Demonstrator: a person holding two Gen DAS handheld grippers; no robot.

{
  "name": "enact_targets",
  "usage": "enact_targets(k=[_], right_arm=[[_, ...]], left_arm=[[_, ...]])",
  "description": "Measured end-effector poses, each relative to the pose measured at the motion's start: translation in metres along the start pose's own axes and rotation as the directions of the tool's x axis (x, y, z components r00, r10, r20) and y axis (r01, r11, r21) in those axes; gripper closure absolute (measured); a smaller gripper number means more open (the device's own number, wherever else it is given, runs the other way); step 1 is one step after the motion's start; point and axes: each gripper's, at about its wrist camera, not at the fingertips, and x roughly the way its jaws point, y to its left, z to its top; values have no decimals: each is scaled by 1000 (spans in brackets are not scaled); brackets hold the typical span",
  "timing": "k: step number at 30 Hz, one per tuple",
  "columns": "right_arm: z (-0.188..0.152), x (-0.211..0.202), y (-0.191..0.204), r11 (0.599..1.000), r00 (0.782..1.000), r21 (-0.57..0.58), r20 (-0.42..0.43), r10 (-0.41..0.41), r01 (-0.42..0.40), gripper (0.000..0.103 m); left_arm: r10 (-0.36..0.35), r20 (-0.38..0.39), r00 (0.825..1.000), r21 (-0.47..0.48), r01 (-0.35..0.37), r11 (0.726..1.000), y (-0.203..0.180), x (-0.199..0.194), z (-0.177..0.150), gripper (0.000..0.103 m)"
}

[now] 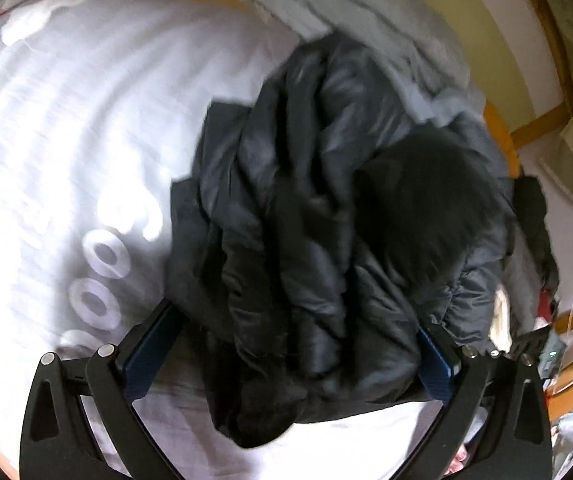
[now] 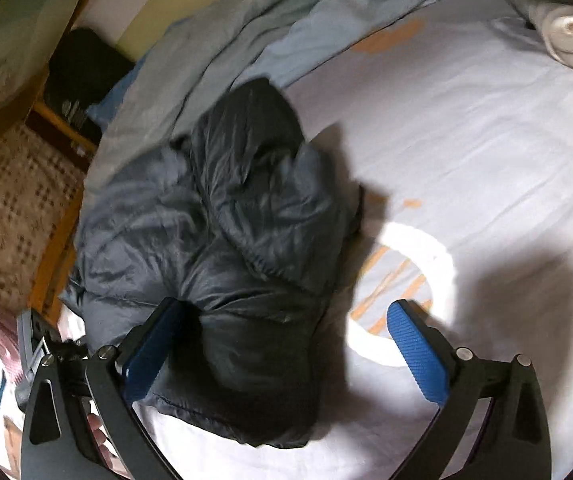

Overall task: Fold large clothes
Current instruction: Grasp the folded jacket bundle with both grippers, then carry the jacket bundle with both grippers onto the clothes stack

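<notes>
A dark navy puffer jacket (image 1: 318, 220) lies bunched in a thick heap on a white printed bed sheet (image 1: 66, 140). My left gripper (image 1: 294, 344) is open, its blue-padded fingers spread wide on either side of the jacket's near end, which bulges between them. In the right wrist view the same jacket (image 2: 226, 232) lies left of centre on the sheet (image 2: 466, 140). My right gripper (image 2: 286, 340) is open; its left finger (image 2: 150, 352) is against the jacket's near edge and its right finger (image 2: 418, 352) is over bare sheet.
A crumpled light blue duvet (image 2: 286, 20) lies along the far side of the bed. A wooden bed frame (image 1: 506, 136) and yellow wall run beside it. A woven mat (image 2: 18, 208) and clutter lie past the bed edge. A cream cloth (image 2: 566, 40) is at the far right.
</notes>
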Motion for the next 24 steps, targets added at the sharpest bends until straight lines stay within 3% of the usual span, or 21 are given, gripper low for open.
enact_targets(k=[4,6,8,9,11,13,15,19,24], right_arm=[[-3,15,10,998,999,-62,-44,7,-10,0],[-2,21,13,997,998,-79,-58,8,-12,0],[-2,25,18,995,998,-102,-63,8,-14,4],[-4,26,25,992,999,-124,-47,11,-17,27],[-9,23,41,982,998,-175,8,-65,65,41],[-14,17,58,964,992,-235,63,-113,124,53],[-15,11,65,960,989,-241,86,-123,140,56],[-12,-17,70,959,985,-247,139,-105,138,57],[0,-73,79,934,960,-306,258,-105,184,57]], left_arm=[[81,41,996,82,-84,993,-13,8,-4,0],[95,69,993,103,-101,989,-19,7,-8,8],[84,101,991,100,-94,991,-26,1,-12,32],[88,119,989,103,-100,990,-31,-3,-16,37],[113,163,980,165,-140,976,-50,-7,-22,52],[133,204,970,220,-178,959,-66,-12,-27,58],[111,220,969,234,-163,959,-72,-18,-28,59],[2,220,975,197,-46,979,-70,-37,-27,60],[-63,271,960,313,-26,949,-111,-59,-38,60]])
